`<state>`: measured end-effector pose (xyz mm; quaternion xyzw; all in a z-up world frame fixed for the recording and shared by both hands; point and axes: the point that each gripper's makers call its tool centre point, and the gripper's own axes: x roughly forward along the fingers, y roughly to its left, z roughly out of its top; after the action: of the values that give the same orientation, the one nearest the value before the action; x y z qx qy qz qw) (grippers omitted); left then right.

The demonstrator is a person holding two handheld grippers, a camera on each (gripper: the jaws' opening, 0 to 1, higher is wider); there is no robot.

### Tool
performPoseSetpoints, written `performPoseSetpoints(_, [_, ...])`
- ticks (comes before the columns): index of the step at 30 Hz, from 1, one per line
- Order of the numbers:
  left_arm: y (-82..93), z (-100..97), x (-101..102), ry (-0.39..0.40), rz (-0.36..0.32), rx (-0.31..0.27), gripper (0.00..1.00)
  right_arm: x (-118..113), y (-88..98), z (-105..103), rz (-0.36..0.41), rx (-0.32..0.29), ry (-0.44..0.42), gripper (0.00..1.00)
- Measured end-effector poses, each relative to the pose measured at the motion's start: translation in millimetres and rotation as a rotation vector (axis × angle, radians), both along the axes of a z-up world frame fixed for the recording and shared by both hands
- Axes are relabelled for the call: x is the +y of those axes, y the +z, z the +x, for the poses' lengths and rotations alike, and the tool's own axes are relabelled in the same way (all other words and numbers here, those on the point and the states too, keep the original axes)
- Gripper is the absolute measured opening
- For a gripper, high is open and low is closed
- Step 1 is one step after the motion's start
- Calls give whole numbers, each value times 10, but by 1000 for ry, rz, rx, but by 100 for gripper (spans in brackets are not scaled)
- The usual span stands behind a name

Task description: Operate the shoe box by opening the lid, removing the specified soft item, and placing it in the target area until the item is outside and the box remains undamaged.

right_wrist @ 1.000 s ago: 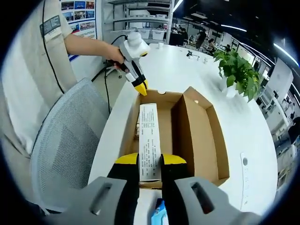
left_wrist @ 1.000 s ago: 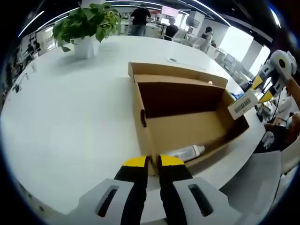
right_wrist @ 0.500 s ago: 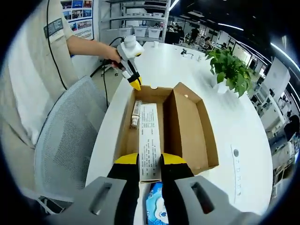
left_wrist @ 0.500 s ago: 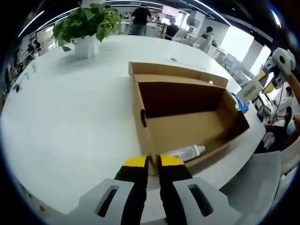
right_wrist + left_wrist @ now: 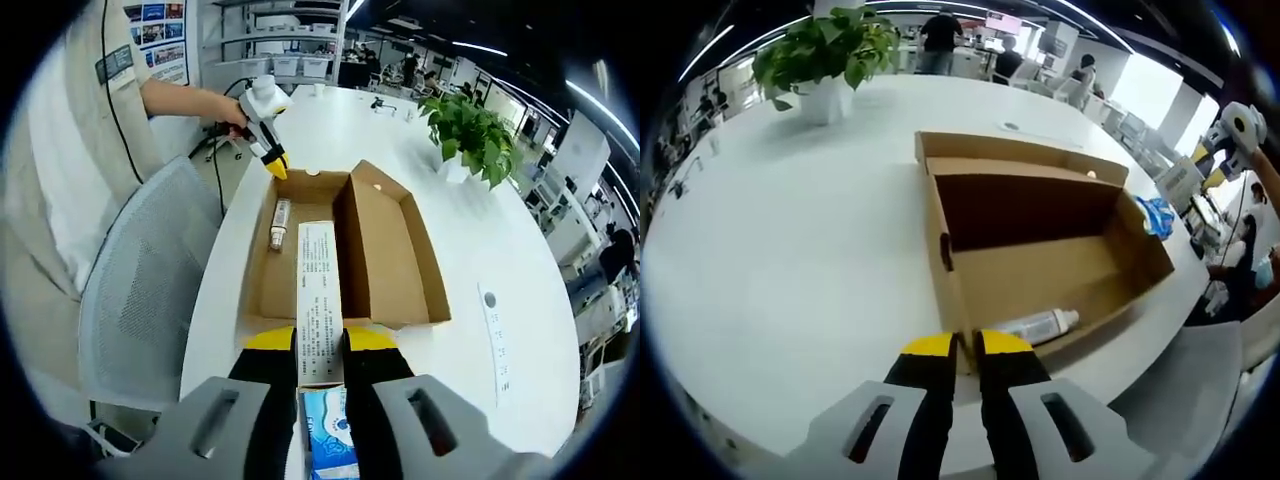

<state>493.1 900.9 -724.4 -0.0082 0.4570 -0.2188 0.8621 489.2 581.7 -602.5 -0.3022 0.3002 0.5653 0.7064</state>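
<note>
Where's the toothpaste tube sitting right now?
The toothpaste tube lies inside the open shoe box, along the wall nearest the left gripper. In the right gripper view it lies at the box's far end.

Bright ceiling strip lighting, sharp, fisheye-warped edges

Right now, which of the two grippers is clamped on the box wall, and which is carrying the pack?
The left gripper pinches the box wall near the tube; the right gripper carries the labelled soft pack.
</note>
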Motion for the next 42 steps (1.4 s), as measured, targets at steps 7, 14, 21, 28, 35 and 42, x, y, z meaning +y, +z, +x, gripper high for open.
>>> performPoseSetpoints(7, [-1,-4,-4,5,4,4,5,-193,32,37,-5,-8,-27,14])
performPoseSetpoints(14, [-2,-9,-5,11,3,5,5,-400,44,82,-20,-16,-48,14])
performPoseSetpoints(21, [-7,1,-3,12,10,7,5,-596,36,166,-39,-31,-64,14])
performPoseSetpoints(28, [-10,3,-1,10,18,9,5,-810,1,266,-62,-47,-80,14])
performPoseSetpoints(35, [-11,3,-2,6,24,12,5,-1025,-113,374,-86,-46,-106,14])
performPoseSetpoints(42, [-10,0,-2,8,31,17,5,-1235,-252,464,-109,-39,-126,14])
